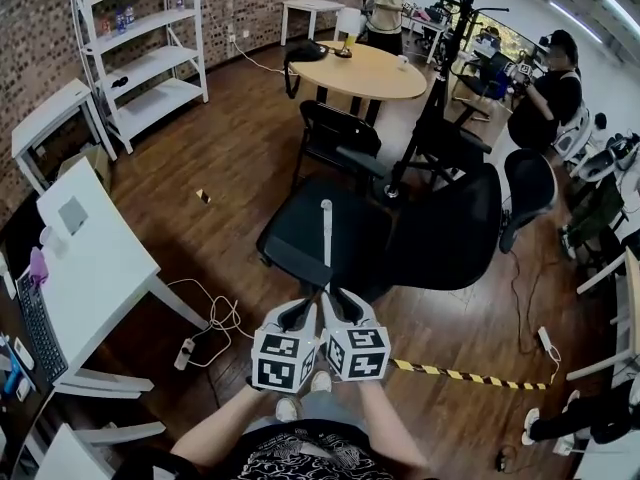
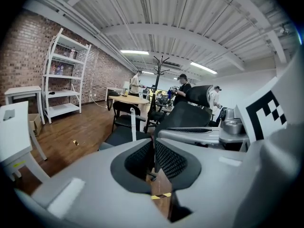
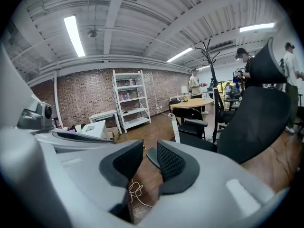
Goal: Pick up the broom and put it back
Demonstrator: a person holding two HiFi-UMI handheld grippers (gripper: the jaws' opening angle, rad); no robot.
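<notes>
The broom's white handle [image 1: 326, 230] stands upright against the seat of a black office chair [image 1: 440, 230], straight ahead of both grippers. It also shows in the left gripper view as a white handle [image 2: 133, 123] and in the right gripper view as a handle [image 3: 176, 126] with a loop at its top. My left gripper [image 1: 297, 314] is short of it, and its pads meet with nothing between them [image 2: 153, 144]. Beside it, my right gripper [image 1: 345, 306] has a narrow gap between its pads [image 3: 145, 152], which hold nothing. Neither gripper touches the broom.
A second black chair [image 1: 336, 134], a round wooden table [image 1: 376, 70] and a black coat stand [image 1: 441, 80] lie beyond. A white desk [image 1: 92, 260] is at left, with a cable and power strip [image 1: 186, 352] on the floor. Striped tape [image 1: 470, 376] runs rightward. People stand at the back.
</notes>
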